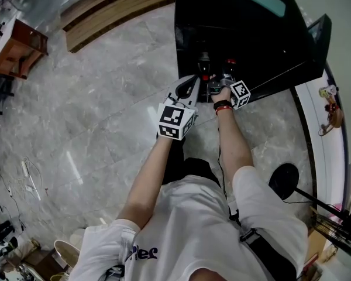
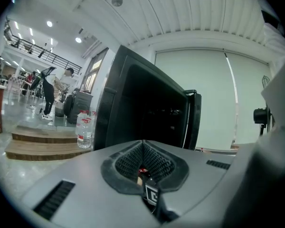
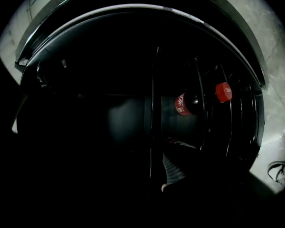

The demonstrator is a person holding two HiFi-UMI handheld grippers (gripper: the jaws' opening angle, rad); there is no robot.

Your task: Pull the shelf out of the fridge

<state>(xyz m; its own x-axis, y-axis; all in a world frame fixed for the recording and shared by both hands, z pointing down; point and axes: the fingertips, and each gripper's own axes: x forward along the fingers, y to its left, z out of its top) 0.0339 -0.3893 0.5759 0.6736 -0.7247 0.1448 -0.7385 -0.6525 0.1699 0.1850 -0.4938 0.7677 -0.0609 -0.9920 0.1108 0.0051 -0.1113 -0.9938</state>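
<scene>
- At the fridge mouth, the right gripper (image 1: 215, 86) reaches in toward 12 o'clock, forearm straight, with a dark band on the wrist (image 1: 223, 106).
- Its own view is very dark. One ribbed pad (image 3: 174, 167) shows just to the right of a wire of the shelf (image 3: 152, 103). The other jaw is lost in shadow, so I cannot tell whether the jaws grip the wire.
- The shelf sits inside the fridge (image 1: 240, 34). Two red-capped bottles (image 3: 223, 91) lie beyond it, at about 2 o'clock from the pad.
- The left gripper (image 2: 143, 145) is held just beside the right one, at its 9 o'clock, outside the cabinet. Its ribbed pads are pressed together with nothing between them, and the arm is extended forward.
- The fridge door (image 1: 319, 37) stands open at 2 o'clock.
- Open grey floor (image 1: 105, 116) spreads from 8 to 10 o'clock, with a wooden step (image 1: 117, 10) at 11.
- A round black base (image 1: 284, 180) lies at 4 o'clock, near the person's right side.
- A water bottle (image 2: 84, 129) stands on the step beside the fridge.
</scene>
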